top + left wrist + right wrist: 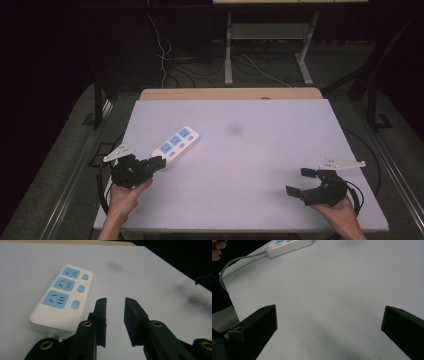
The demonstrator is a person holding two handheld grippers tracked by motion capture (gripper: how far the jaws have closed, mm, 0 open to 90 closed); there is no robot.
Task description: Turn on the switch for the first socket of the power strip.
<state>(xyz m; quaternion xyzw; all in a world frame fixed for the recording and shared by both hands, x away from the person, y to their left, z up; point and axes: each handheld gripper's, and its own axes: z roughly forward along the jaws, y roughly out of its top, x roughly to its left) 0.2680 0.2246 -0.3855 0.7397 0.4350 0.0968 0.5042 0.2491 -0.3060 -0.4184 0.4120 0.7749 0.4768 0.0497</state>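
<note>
White power strip (176,142) lying left-centre on table (260,150), long axis diagonal. My left gripper (157,163) sitting just beside near end, jaws narrowly parted; right gripper (302,182) waiting well apart, jaws wide, gripping nothing.

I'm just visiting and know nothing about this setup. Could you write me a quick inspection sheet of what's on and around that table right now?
Surface: white table top, with a dark smudge near the middle.
Job's things: white power strip with three blue sockets, lying flat at the left.
Clutter: nothing seen.
Grippers: left gripper slightly open beside the strip's near end; right gripper wide open, holding nothing.
Cables: the strip's grey cord runs off the table edge; loose wires on the floor behind.
Surroundings: dark room, desk legs beyond.
</note>
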